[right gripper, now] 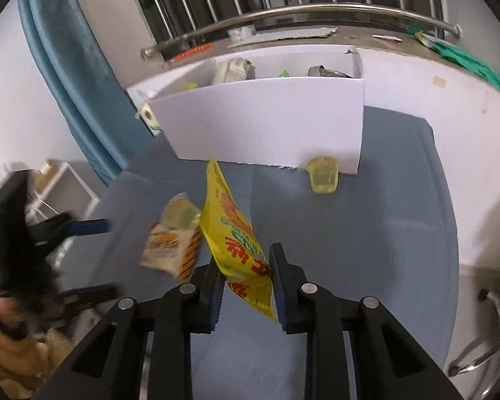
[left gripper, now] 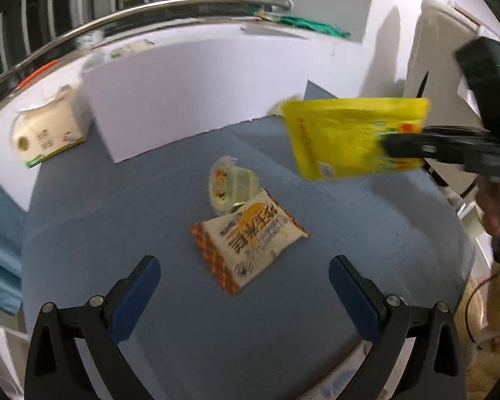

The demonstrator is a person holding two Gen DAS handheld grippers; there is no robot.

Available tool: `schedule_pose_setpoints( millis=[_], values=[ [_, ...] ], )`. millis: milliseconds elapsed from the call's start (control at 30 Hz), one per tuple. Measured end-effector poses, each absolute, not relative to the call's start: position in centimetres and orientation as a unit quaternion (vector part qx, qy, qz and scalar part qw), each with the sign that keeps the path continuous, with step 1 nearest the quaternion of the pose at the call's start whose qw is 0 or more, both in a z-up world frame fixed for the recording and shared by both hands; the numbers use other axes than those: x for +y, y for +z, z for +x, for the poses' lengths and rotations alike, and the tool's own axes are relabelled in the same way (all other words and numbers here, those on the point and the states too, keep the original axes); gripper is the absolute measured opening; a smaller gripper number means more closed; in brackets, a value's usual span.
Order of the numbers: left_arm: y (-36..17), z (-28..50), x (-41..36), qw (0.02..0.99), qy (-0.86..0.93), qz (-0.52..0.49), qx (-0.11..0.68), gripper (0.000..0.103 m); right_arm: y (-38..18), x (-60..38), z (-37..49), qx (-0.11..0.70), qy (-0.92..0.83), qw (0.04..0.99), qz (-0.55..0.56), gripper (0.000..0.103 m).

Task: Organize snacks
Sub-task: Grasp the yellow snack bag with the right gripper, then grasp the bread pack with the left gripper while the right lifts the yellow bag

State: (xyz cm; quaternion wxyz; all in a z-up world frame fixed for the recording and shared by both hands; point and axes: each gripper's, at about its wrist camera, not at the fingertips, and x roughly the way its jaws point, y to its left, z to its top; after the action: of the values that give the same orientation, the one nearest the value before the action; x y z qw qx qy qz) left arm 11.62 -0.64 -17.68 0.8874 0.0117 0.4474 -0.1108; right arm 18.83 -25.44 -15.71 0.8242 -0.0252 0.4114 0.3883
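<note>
Box: white box [right gripper: 266,120] at back of bench [right gripper: 366,233], holds several wrappers.
Yellow pouch: yellow pouch [right gripper: 231,233] in air before box, long axis pointing at it.
R claw: right claw [right gripper: 246,276] clamped on pouch end.
L claw: left claw [left gripper: 245,268] spread, empty, over orange-white packet [left gripper: 250,243].
Jelly cup: jelly cup [right gripper: 323,175] touching box front.

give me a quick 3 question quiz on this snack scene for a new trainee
1. True or false: the right gripper is shut on the crinkly yellow snack pouch.
2. Which lies nearest the open left gripper on the blue-grey mat? A) the cream and orange flat snack packet B) the pale yellow plastic jelly cup C) the cream tissue pack
3. Fill in: the jelly cup sits at the foot of the tall white ____.

Key: 1 true; 2 A; 3 box.
</note>
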Motion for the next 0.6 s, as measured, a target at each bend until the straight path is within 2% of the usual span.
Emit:
schedule_pose_setpoints(
  millis=[267,300,400,433,600],
  values=[
    [-20.2,15.8,-0.8,0.867,-0.110,0.047,0.483,0.101,-15.9,-28.0,17.4,0.414,0.390,0.822,0.016,0.027],
    [-20.2,15.9,-1.0,0.869,-0.111,0.060,0.478,0.097,-16.0,-28.1,17.2,0.414,0.392,0.821,0.021,0.027],
    [-19.6,15.6,-0.7,0.872,-0.124,0.053,0.471,0.057,-16.0,-28.2,17.3,0.411,0.395,0.821,0.030,0.027],
    [-19.5,15.5,-0.5,0.872,-0.128,0.045,0.470,0.049,-15.9,-28.3,17.2,0.409,0.396,0.821,0.031,0.027],
    [-16.6,12.8,0.1,0.894,-0.145,0.017,0.423,0.049,-14.6,-28.0,16.7,0.394,0.405,0.825,0.028,0.027]
  ],
)
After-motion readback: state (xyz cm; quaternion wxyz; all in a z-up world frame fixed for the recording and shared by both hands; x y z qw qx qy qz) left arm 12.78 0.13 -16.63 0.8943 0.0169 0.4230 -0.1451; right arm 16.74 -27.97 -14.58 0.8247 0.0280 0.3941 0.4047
